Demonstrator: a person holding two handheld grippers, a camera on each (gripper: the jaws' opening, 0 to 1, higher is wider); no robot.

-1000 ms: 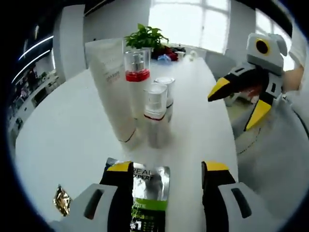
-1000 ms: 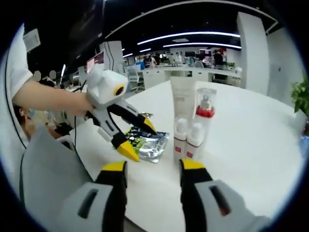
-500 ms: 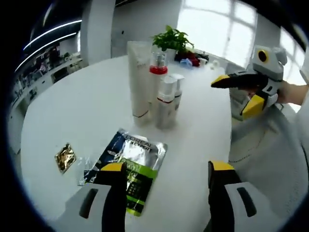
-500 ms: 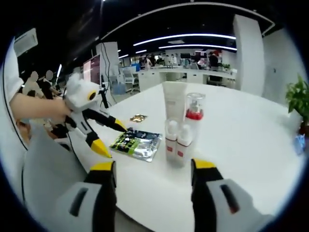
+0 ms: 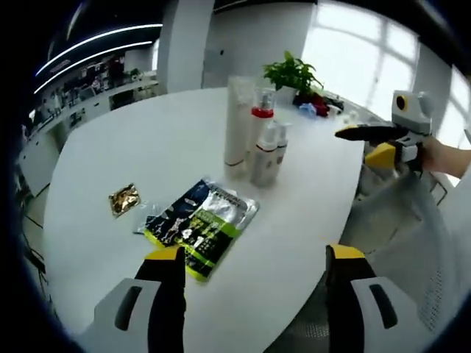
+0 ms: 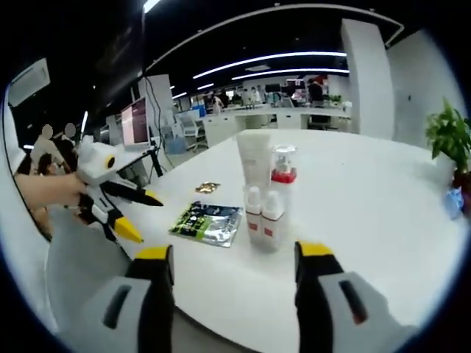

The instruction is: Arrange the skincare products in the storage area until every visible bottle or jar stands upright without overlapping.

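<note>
Both my tools have drawn back from the bottle cluster since a second ago; my left tool and right tool hang with jaws apart, holding nothing. The cluster stands upright mid-worktop, the foil sachet flat just beside it. The bottles look light, rigid and tippy, so I'd grip low on the body.

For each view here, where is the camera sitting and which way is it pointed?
Left gripper view: rides the left gripper, off the table edge, facing the sachet, the standing bottles and the windows; open jaws below, right gripper in a hand.
Right gripper view: rides the right gripper, facing the office; left gripper in a hand.
Shared: bottles, sachet, table.
</note>
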